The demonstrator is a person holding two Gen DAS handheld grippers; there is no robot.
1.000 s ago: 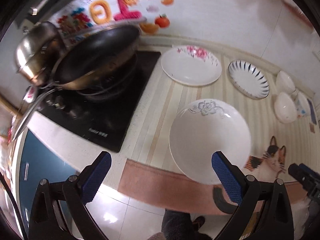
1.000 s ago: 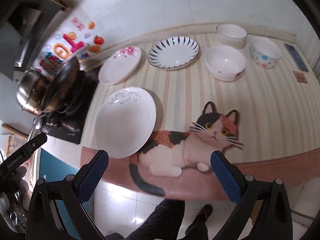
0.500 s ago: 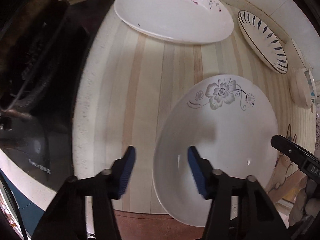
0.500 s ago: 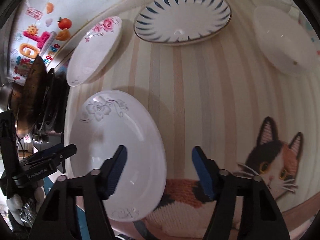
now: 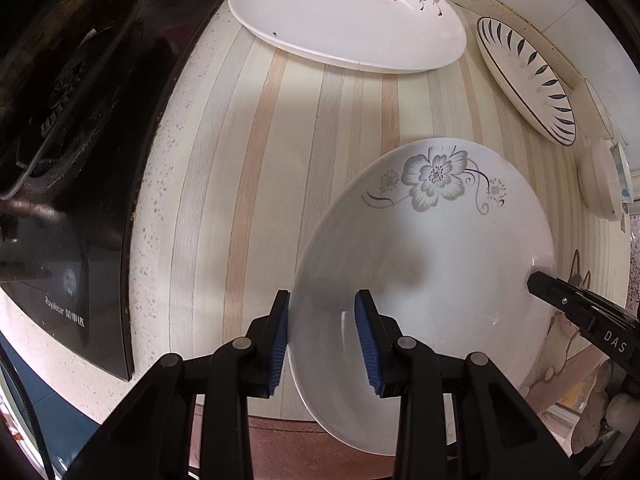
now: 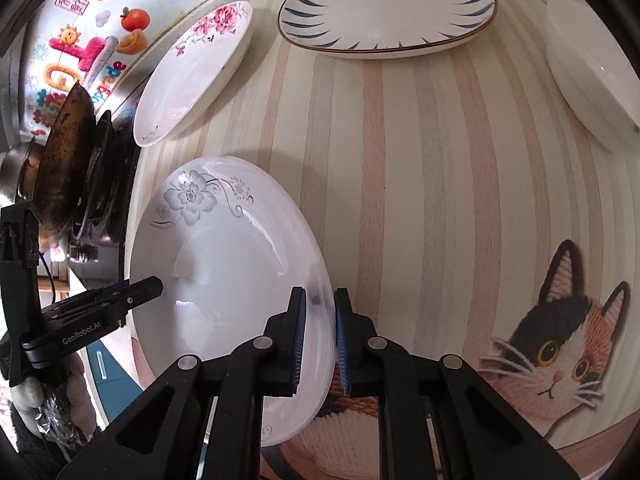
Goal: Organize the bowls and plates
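Closing from the left, left gripper (image 5: pixel 322 338) astride the near-left rim of the grey-flower plate (image 5: pixel 432 264) on the striped mat (image 5: pixel 256 184), beside the stove (image 5: pixel 68 184), and right gripper (image 6: pixel 320 338) closing over its right rim, pads almost touching it.

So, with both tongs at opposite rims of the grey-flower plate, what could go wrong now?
1. Both tongs are closing on the grey-flower plate: the left tongs and right tongs straddle only its thin, glossy rim, so it may slip.
2. An uneven lift could tilt it.
3. The pink-rose plate lies nearby; a swing might hit it.
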